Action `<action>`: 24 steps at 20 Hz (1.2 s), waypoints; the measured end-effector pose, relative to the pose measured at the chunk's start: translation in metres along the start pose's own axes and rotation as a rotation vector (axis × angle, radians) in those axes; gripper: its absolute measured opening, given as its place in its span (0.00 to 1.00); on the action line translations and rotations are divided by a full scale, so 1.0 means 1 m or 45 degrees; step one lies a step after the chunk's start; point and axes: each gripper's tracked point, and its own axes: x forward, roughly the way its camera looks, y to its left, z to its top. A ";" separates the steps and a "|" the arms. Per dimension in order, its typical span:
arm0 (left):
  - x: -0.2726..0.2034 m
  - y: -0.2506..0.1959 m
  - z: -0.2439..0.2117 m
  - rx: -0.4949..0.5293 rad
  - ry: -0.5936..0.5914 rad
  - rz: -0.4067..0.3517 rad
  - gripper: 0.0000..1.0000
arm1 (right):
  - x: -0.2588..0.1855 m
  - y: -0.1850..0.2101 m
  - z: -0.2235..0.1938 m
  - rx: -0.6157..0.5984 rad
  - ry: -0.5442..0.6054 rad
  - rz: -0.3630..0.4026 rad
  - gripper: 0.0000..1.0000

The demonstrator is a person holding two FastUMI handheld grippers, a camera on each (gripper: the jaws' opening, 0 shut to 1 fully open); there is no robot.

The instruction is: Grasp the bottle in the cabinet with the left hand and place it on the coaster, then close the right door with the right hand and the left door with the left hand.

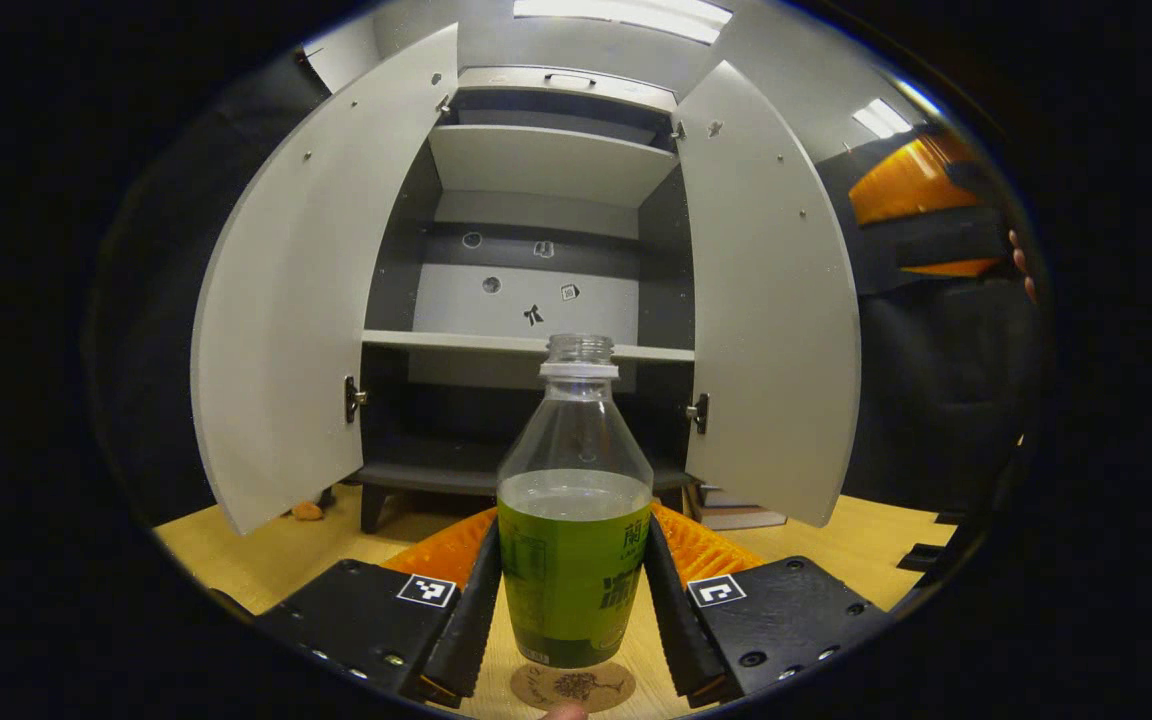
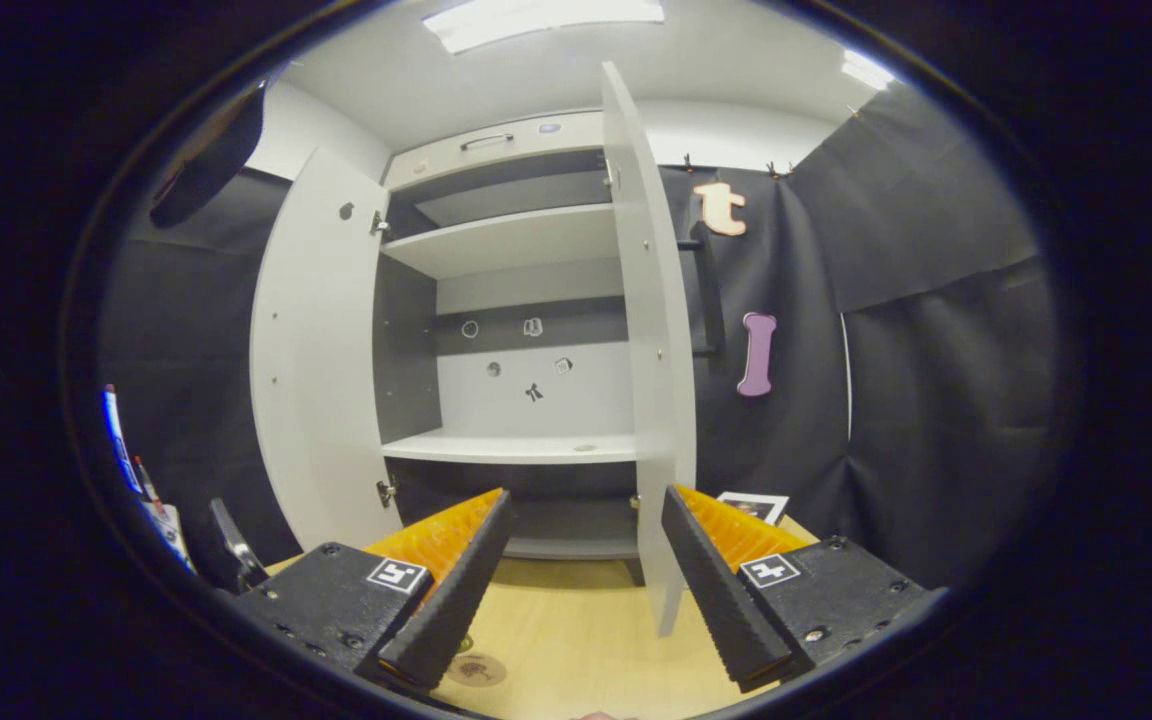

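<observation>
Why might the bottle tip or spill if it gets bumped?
The bottle looks tall and narrow, so a sideways knock could probably tip it. Its neck seems to have no cap, so the liquid, filling it roughly halfway, might spill. The clear plastic likely flexes if the left gripper squeezes hard above the coaster.

**Bright overhead light, heavy fisheye bending**

Ceiling light panels are glaring above the cabinet, washing its open doors evenly. Its lower recess is lying in shadow. Straight door edges are bowing outward toward the rim, where sharpness is falling off slightly.
</observation>
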 end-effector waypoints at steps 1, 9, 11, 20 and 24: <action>-0.002 -0.001 -0.010 -0.003 0.002 0.010 0.69 | 0.000 -0.002 -0.002 -0.006 0.012 -0.006 0.99; -0.002 -0.002 -0.050 0.017 0.011 0.065 0.69 | 0.001 -0.001 -0.009 -0.038 0.078 -0.014 0.99; -0.007 -0.003 -0.051 0.011 0.000 0.070 0.69 | 0.001 0.001 -0.008 -0.040 0.075 -0.013 0.94; -0.010 -0.008 -0.053 0.021 0.016 0.016 0.76 | 0.001 0.004 -0.009 -0.024 0.085 -0.004 0.99; -0.013 -0.006 -0.039 0.002 -0.008 0.007 0.90 | -0.002 0.005 -0.010 -0.027 0.075 -0.001 0.99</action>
